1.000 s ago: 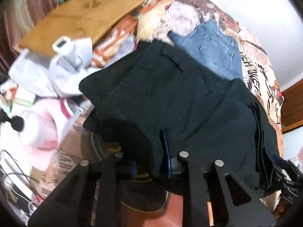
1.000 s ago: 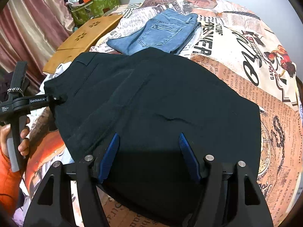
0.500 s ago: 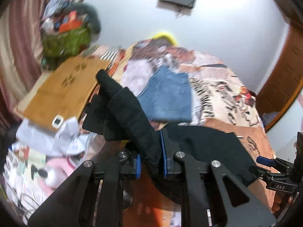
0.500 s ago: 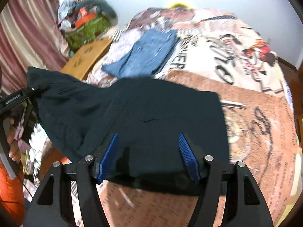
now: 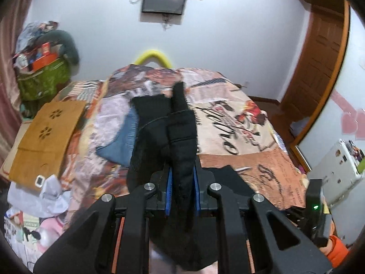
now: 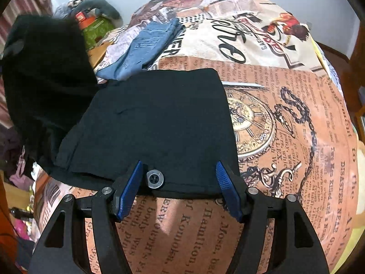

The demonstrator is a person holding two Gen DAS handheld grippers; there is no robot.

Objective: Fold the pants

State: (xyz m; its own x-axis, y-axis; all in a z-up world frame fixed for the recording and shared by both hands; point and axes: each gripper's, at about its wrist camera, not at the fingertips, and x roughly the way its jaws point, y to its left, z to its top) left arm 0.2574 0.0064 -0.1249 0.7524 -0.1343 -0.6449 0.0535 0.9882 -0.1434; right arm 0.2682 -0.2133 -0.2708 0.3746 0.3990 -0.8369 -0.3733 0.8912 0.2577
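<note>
A bed (image 6: 285,118) under a newspaper-print sheet filled the room. My left gripper (image 5: 182,188) was clamped on a raised fold of the black pants (image 6: 159,125), which stood up toward 12 o'clock. My right gripper (image 6: 180,189) had its fingers apart at the pants' near edge. Folded blue jeans (image 6: 146,45) lay at 11 o'clock, touching the pants.
</note>
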